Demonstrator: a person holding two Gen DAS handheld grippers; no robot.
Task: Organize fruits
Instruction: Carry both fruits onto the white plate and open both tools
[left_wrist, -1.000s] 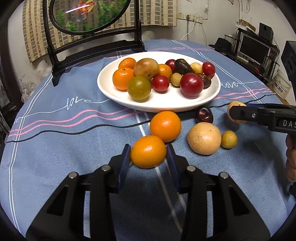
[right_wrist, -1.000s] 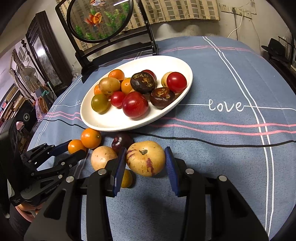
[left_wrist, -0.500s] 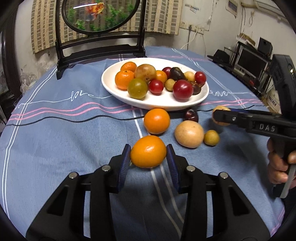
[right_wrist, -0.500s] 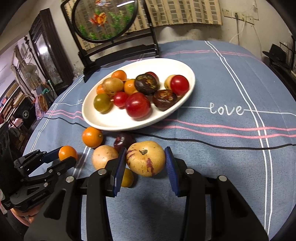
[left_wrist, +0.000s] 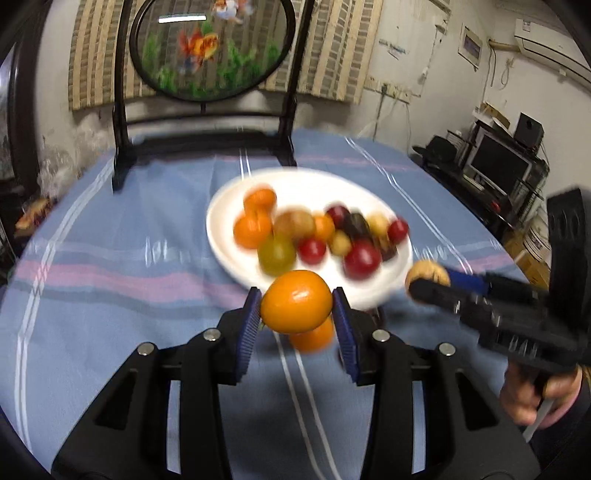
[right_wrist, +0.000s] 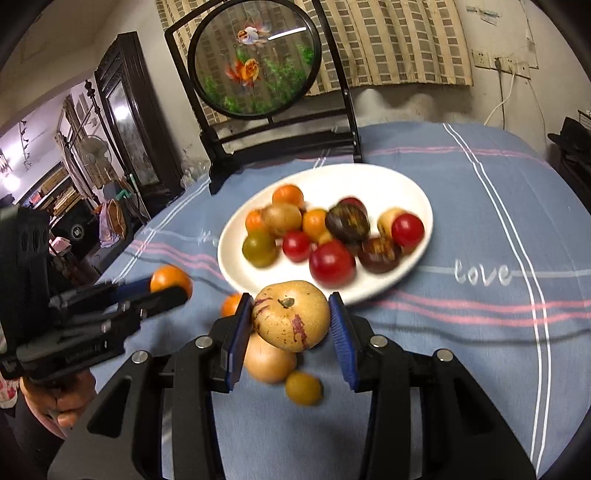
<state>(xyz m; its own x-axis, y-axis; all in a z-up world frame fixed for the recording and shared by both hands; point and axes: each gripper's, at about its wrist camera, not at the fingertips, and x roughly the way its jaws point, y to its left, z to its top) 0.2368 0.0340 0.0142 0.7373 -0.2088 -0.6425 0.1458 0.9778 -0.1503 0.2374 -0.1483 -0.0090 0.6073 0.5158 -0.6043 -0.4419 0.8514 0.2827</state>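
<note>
My left gripper (left_wrist: 296, 303) is shut on an orange (left_wrist: 295, 301), held in the air in front of the white plate (left_wrist: 221, 236) of mixed fruit. A second orange (left_wrist: 314, 338) lies on the cloth just below it. My right gripper (right_wrist: 291, 321) is shut on a tan fruit with purple streaks (right_wrist: 291, 319), also lifted, near the plate (right_wrist: 413, 184). Under it on the cloth lie a pale round fruit (right_wrist: 267, 363) and a small yellow one (right_wrist: 303, 388). In the right wrist view the left gripper (right_wrist: 168, 290) shows at the left with its orange (right_wrist: 168, 278).
A blue striped tablecloth (right_wrist: 480, 332) covers the round table. A black stand with a round goldfish picture (right_wrist: 255, 59) is at the far edge behind the plate. A desk with a monitor (left_wrist: 502, 166) stands to the right. A hand (left_wrist: 532, 395) holds the right gripper's handle.
Both grippers have risen with their fruits, so the table and the plate look farther below. The orange and the tan fruit stay clamped. The views are blurred by the motion.
</note>
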